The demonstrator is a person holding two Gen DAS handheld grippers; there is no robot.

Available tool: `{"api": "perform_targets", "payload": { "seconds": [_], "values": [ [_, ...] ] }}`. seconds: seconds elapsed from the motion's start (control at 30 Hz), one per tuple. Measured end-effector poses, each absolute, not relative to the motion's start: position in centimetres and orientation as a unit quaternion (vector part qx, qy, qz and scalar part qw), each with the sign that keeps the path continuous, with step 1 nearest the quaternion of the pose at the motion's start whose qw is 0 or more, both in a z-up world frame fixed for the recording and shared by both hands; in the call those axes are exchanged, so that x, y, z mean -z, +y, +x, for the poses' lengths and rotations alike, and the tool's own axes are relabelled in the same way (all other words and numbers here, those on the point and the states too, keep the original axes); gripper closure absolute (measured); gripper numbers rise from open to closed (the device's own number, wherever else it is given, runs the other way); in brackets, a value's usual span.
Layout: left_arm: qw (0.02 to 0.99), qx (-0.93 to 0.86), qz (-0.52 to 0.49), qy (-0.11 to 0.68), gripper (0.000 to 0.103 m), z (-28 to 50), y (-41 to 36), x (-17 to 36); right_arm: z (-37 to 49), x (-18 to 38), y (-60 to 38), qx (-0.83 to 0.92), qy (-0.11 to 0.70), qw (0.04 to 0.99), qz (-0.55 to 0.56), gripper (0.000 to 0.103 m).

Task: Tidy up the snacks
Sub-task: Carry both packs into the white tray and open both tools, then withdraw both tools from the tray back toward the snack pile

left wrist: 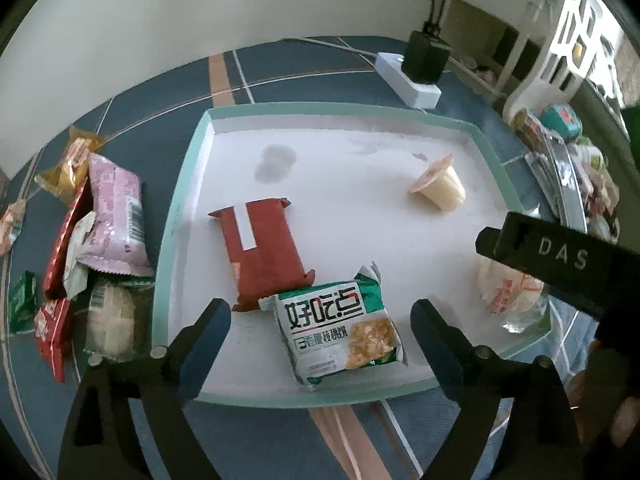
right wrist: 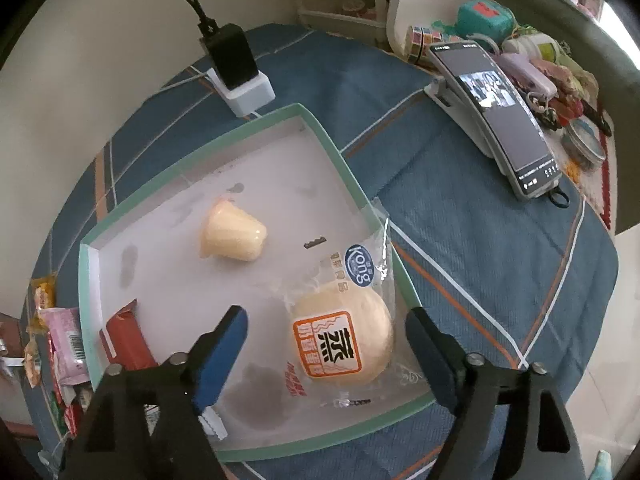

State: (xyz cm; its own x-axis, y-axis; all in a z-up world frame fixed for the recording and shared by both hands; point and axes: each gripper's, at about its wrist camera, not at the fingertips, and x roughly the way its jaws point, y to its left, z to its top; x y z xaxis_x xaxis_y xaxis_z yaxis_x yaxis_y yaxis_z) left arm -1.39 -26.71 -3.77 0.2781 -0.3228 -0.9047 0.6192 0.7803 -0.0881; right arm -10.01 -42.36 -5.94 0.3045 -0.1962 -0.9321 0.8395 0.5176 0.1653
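Jaws of the left gripper (left wrist: 320, 320) and right gripper (right wrist: 326, 328) are gaping wide above the tray (left wrist: 176, 216), holding nothing.

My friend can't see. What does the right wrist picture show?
Open tongs hover over a wrapped bun in a white tray with a green rim. A jelly cup lies on its side there too, and a phone leans nearby.

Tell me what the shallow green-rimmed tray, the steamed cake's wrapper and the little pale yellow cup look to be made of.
Shallow green-rimmed tray: probably cardboard, a box lid; matte white inside, folded corners, grey stains.
Clear steamed-cake wrapper: thin glossy plastic film; the tray shows through it and it crinkles.
Small pale yellow cup: seemingly translucent moulded plastic under a peel-off foil or film lid; it lies on its side. The lid's material is uncertain.
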Motion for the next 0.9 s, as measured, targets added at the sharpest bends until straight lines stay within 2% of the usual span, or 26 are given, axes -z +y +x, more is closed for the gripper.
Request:
{"api": "perform_targets", "payload": {
  "seconds": [0.1, 0.17, 0.27, 0.73, 0.9],
  "values": [
    [0.786, 0.281, 0.125, 0.537, 0.01, -0.7, -25.9, 3.4, -10.0, 5.8, -42.3, 0.353, 0.471, 0.735, 0.337, 0.011],
    [0.79, 0.261, 0.12, 0.542, 0.003, -0.3, -25.3, 3.1, -10.0, 5.7, -42.2, 0.351, 0.47, 0.737, 0.336, 0.005],
    [0.8, 0.224, 0.112, 0.545, 0.003, 0.5, -23.9, 2.7, -10.0, 5.4, -41.9, 0.351, 0.468, 0.741, 0.33, 0.002],
    [0.827, 0.066, -0.005, 0.558, 0.003, 5.2, -14.3, 0.8, -7.7, 2.7, -38.1, 0.327, 0.458, 0.785, 0.259, 0.001],
    [0.836, 0.016, -0.016, 0.548, 0.003, 6.2, -11.1, 0.5, -6.3, 1.4, -35.9, 0.3, 0.443, 0.814, 0.223, 0.0]
  ]
}}
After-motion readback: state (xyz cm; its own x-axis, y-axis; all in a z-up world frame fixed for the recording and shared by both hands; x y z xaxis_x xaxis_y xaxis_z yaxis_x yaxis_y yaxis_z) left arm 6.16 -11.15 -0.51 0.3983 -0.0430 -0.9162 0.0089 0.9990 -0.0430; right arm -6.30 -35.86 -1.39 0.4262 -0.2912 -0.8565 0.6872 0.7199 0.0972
